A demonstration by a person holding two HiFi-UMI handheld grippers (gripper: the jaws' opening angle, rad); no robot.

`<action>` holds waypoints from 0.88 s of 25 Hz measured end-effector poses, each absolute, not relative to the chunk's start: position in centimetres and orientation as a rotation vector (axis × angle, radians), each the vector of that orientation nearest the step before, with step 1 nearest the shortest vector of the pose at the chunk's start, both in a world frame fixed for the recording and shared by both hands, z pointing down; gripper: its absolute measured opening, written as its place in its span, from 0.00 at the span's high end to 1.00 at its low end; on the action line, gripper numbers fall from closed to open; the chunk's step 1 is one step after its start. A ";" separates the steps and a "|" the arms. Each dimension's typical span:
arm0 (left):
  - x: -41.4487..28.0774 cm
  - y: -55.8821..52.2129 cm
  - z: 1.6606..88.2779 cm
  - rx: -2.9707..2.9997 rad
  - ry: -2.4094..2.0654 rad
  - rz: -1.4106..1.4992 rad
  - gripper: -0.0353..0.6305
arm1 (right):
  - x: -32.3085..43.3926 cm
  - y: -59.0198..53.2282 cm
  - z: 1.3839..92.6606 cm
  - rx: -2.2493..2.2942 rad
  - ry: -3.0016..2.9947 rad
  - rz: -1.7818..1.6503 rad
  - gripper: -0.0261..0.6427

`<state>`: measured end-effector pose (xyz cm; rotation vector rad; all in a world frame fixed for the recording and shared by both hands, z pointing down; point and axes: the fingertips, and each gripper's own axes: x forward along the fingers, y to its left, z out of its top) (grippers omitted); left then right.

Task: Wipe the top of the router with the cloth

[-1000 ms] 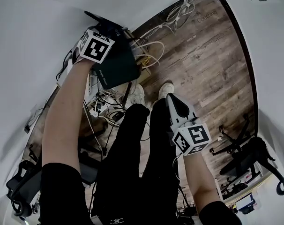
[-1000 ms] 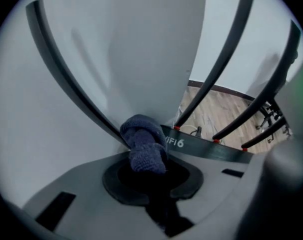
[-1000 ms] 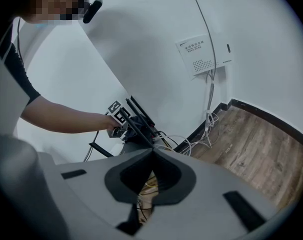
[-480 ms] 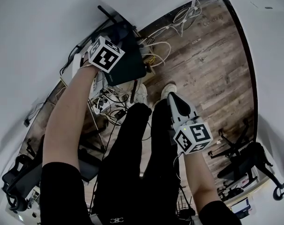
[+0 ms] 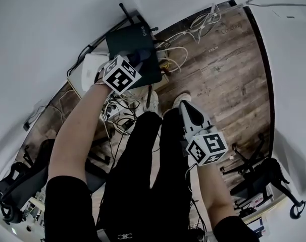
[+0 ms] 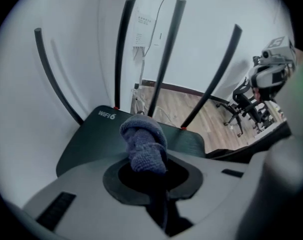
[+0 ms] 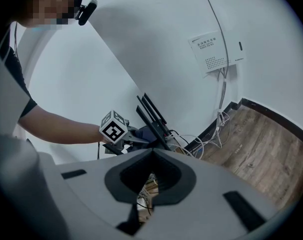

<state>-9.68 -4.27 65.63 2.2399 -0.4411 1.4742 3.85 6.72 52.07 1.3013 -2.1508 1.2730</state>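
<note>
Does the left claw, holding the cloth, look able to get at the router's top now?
Probably yes. The left claw, shut on the cloth, hangs right over the router, with nothing between them; the antennas stand at its far edge, out of the way.

In the head view, the left gripper (image 5: 139, 58) covers the near edge of the router (image 5: 130, 39), while in the left gripper view its body hides the router's front part and the underside of the cloth (image 6: 142, 143), and the wall panel (image 6: 145, 31) print is too small to read.
</note>
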 end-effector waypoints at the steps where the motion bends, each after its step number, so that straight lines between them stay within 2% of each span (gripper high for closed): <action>1: -9.5 -3.3 65.5 2.243 -0.401 1.466 0.86 | 3.8 6.7 52.0 1.298 -2.151 1.270 0.96; 6: -9.5 1.6 65.3 2.307 -0.185 1.549 0.86 | 3.9 7.1 51.9 1.290 -2.153 1.267 0.96; 15: -10.1 7.1 64.7 2.285 -0.015 1.461 0.86 | 3.9 7.6 52.4 1.251 -2.145 1.272 0.96; 22: -12.1 3.4 65.2 2.221 -0.174 1.491 0.87 | 3.6 6.9 52.2 1.209 -2.173 1.223 0.96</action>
